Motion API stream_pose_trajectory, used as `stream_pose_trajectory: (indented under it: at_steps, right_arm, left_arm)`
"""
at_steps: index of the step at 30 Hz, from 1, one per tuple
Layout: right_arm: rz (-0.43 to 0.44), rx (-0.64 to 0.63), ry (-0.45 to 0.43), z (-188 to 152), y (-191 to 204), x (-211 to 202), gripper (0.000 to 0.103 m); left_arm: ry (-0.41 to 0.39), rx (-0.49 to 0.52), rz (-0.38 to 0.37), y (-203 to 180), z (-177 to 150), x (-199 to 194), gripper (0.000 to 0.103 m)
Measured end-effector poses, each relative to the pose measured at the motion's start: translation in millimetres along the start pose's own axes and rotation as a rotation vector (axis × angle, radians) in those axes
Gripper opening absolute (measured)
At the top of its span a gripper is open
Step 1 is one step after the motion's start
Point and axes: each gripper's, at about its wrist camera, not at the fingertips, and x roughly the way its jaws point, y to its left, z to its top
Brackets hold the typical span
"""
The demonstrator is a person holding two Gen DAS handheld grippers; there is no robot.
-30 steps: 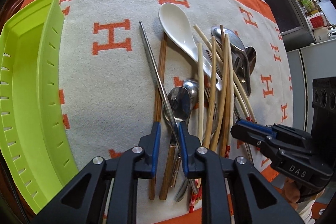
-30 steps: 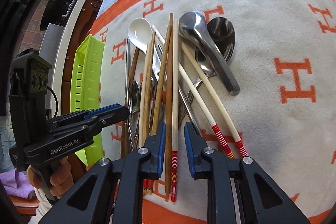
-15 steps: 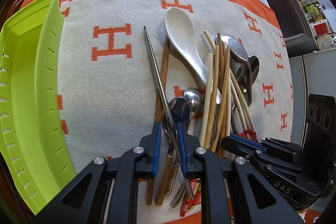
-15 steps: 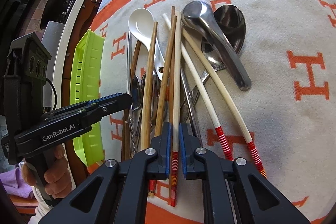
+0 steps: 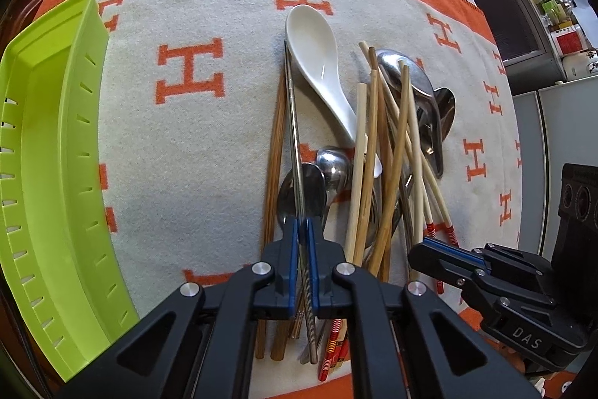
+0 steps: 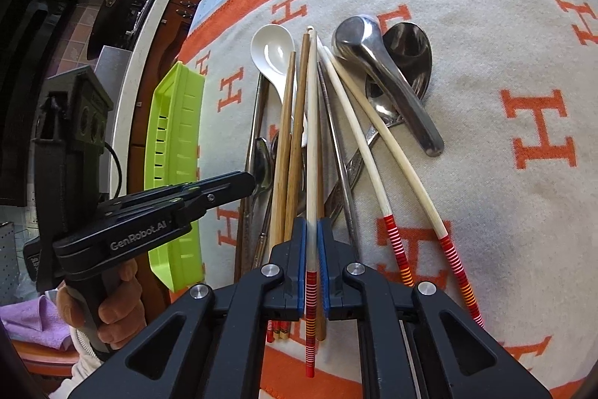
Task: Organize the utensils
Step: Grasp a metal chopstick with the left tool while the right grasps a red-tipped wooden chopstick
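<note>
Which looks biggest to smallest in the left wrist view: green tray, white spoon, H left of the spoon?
1. green tray, though nearness and fisheye stretch inflate it.
2. white spoon.
3. orange H, clearly shorter than the spoon.

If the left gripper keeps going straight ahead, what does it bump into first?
Probably the metal spoon, whose bowl lies right past the left gripper, under the steel chopstick it grips. Depth is hard to judge, so it might pass just above.
</note>
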Motion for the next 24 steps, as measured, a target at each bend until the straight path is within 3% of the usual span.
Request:
stream_pose_trajectory:
  at_steps: [14, 18, 24]
  right_arm:
    - [0.021, -0.008, -0.014, -11, -1, -21, 0.006]
    - [0.022, -0.018, -0.014, -14, 1, -25, 0.006]
    - [0.009, -0.026, -0.013, -17, 5, -27, 0.006]
  left_arm:
    - [-0.042, 0.001, 0.002, 5, -12, -23, 0.001]
    - [-0.019, -0.009, -0.006, 7, -13, -18, 0.001]
    - [0.029, -0.039, -0.052, 9, -12, -3, 0.019]
